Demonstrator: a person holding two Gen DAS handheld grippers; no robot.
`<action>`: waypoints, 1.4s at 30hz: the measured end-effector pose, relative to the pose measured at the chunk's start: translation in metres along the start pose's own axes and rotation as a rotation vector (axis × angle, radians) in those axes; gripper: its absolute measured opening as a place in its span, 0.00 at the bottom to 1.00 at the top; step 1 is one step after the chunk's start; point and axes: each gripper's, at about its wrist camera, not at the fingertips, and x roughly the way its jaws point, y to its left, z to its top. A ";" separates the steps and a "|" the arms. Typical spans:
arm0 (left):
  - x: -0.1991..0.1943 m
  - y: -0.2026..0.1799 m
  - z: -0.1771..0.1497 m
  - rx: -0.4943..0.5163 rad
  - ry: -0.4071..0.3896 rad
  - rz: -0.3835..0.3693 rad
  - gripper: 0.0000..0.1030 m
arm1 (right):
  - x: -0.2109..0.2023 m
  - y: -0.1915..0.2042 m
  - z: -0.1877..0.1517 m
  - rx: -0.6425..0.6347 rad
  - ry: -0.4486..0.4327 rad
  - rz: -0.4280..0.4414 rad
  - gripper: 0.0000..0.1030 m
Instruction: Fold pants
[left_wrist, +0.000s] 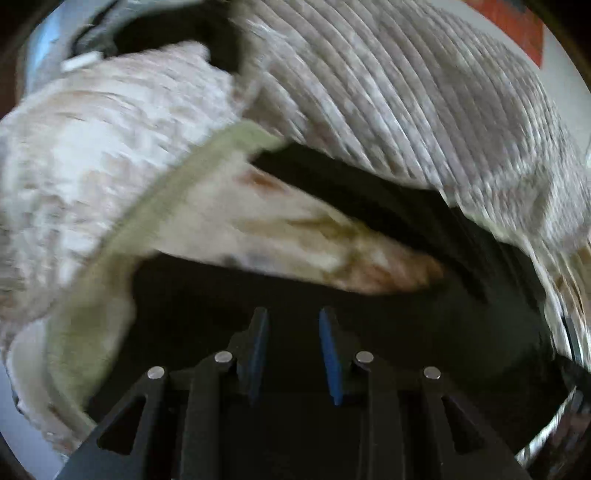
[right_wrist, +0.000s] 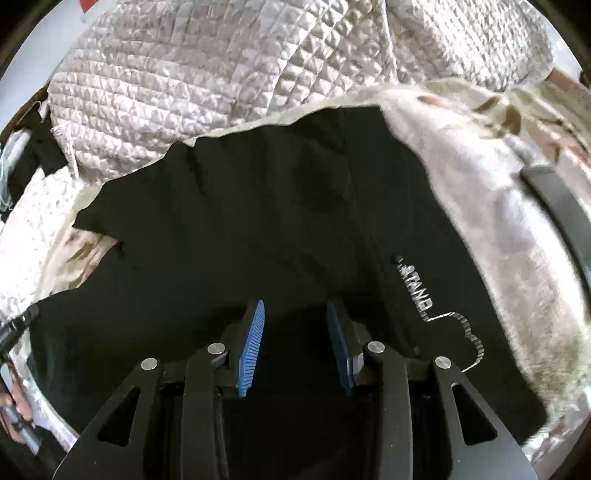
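Note:
The black pants (right_wrist: 258, 206) lie spread on a bed, with white stitched lettering (right_wrist: 417, 291) near the right side. In the left wrist view the pants (left_wrist: 369, 314) show as a dark cloth under pale bedding. My left gripper (left_wrist: 293, 314) is open just above the black cloth, nothing between its blue pads (left_wrist: 328, 350). My right gripper (right_wrist: 295, 310) is open over the pants, blue pads (right_wrist: 253, 343) apart and empty.
A pale quilted blanket (right_wrist: 192, 81) lies bunched behind the pants. A cream floral cover (left_wrist: 92, 155) with a green edge strip (left_wrist: 177, 184) hangs left. Fuzzy beige bedding (right_wrist: 498, 206) lies right. A hand (right_wrist: 16, 406) shows at the far left.

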 end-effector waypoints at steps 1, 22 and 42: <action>0.002 -0.007 -0.001 0.013 0.012 -0.013 0.30 | -0.005 -0.002 0.001 0.014 -0.021 0.011 0.35; -0.007 -0.048 -0.019 0.139 -0.035 0.072 0.49 | -0.009 0.032 -0.020 -0.140 -0.001 0.100 0.44; 0.043 0.049 0.028 0.022 0.038 0.274 0.28 | -0.002 0.039 -0.018 -0.124 0.023 0.139 0.44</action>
